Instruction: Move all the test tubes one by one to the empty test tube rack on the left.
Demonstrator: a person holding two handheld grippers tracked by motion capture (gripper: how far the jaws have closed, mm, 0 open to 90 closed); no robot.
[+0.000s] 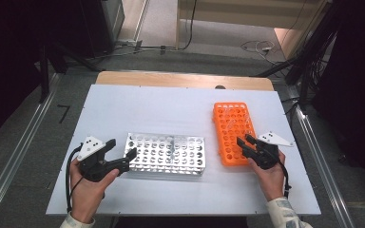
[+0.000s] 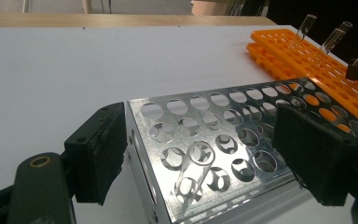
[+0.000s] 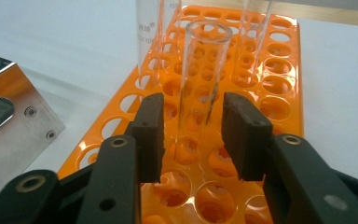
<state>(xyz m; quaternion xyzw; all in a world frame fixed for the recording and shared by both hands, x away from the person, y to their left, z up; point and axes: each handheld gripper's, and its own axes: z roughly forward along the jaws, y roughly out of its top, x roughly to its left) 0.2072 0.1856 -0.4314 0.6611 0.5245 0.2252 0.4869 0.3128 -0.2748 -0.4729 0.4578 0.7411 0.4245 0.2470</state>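
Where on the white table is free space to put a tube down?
The white table is bare beyond the metal rack up to the wooden edge, and in front of both racks. It is crowded between the metal rack and the orange rack.

Even overhead light makes the white table (image 1: 123, 109) bright; its surroundings are dark, the high view soft, glare on the metal rack (image 2: 223, 135).

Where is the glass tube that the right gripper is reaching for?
In the right gripper view, the glass tube stands upright in the orange rack, between the right gripper jaws with a gap on each side; two more tubes stand behind it.
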